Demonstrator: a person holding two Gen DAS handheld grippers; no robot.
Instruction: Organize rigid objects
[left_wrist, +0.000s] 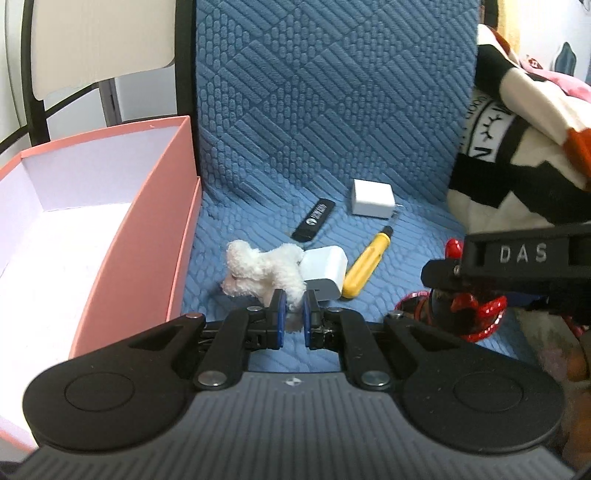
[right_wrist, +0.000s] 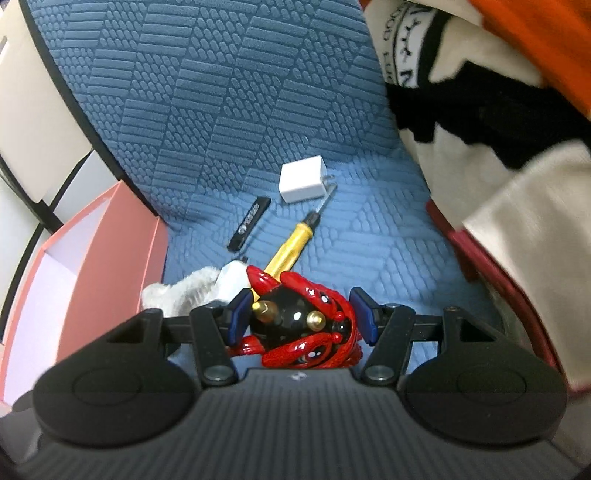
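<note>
My left gripper is shut on a leg of a white plush toy, which lies on the blue quilted seat beside a white and grey charger. A yellow screwdriver, a black USB stick and a white plug cube lie further back. My right gripper is open around a red and black figurine; its jaws stand on either side and the right pad is apart from it. The right gripper also shows in the left wrist view, over the figurine.
An open pink box with a white inside stands at the left of the seat, also in the right wrist view. A folded black, white and orange garment lies at the right. A chair back stands behind the box.
</note>
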